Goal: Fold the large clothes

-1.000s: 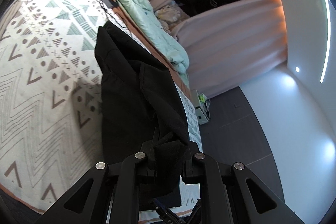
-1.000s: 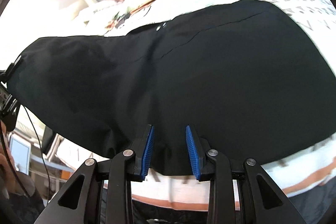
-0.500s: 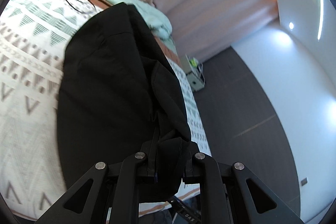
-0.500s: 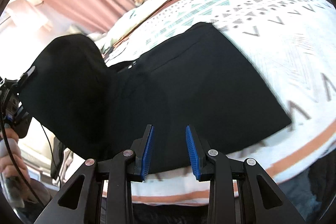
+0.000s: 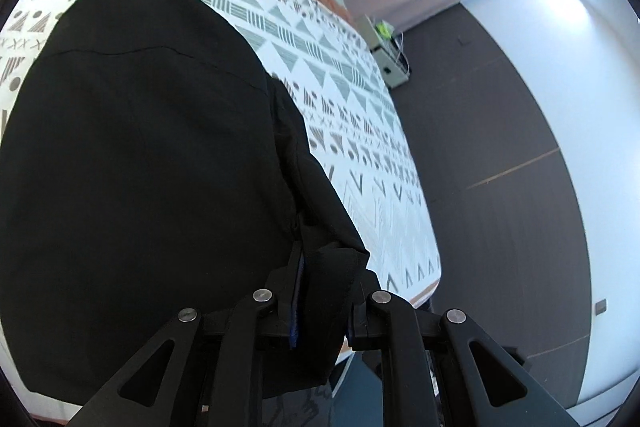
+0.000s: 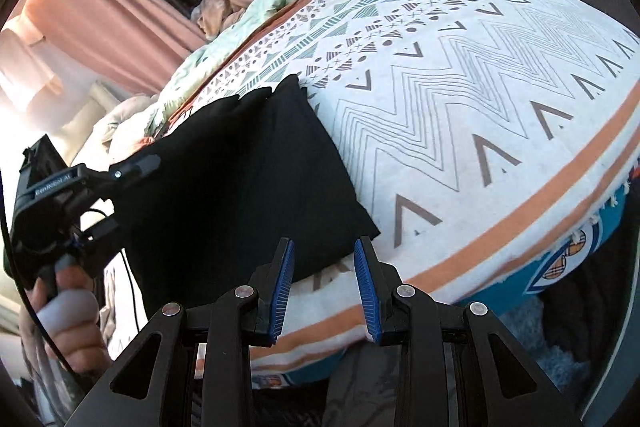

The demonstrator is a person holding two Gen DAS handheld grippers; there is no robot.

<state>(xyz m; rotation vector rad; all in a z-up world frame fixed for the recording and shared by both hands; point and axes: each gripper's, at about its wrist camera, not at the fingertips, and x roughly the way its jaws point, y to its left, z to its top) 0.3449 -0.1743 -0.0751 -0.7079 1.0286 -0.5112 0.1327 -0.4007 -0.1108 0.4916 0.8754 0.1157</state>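
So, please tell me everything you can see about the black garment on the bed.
The black garment looks like plain matte woven cloth with a seam line across it. It lies folded over on the patterned bedspread, near its orange-striped edge. A bunched corner sits between the fingers of the left hand-held gripper, whose jaws have just been opening slightly. The right hand-held gripper is open and holds nothing; the garment's near edge lies just ahead of its blue pads.

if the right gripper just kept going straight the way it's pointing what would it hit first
Probably the patterned bedspread: the right gripper has open, empty jaws aimed at its near edge, just past the corner of the black garment. Depth is unclear, so it might clip that corner.
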